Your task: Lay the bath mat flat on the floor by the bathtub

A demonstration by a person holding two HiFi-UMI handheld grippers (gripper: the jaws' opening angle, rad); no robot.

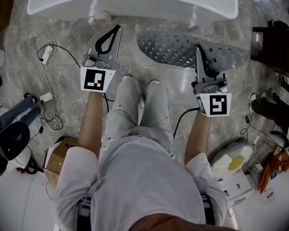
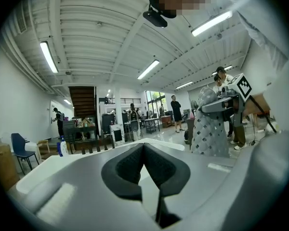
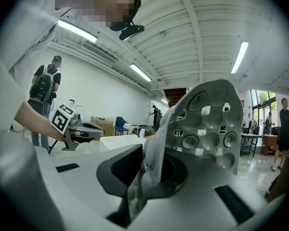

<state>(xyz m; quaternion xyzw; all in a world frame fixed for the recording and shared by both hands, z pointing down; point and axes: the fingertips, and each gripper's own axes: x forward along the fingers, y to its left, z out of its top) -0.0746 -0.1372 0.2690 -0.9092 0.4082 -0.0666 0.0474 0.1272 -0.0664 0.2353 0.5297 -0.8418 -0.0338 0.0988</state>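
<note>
Grey perforated rubber bath mat [image 1: 168, 49] is clamped at its near edge in your right gripper [image 1: 199, 53], long axis running along the white bathtub [image 1: 135, 6]. Your left gripper [image 1: 114, 32] is closed and empty, just beside the mat's free end.

This is a big open lab hall, not a home: strip lights [image 2: 49, 57] on a ribbed ceiling [image 2: 96, 28], desks [image 2: 151, 124], people [image 2: 175, 110] standing about, and a bathtub [image 1: 135, 1] among loose cables [image 1: 50, 107].
</note>
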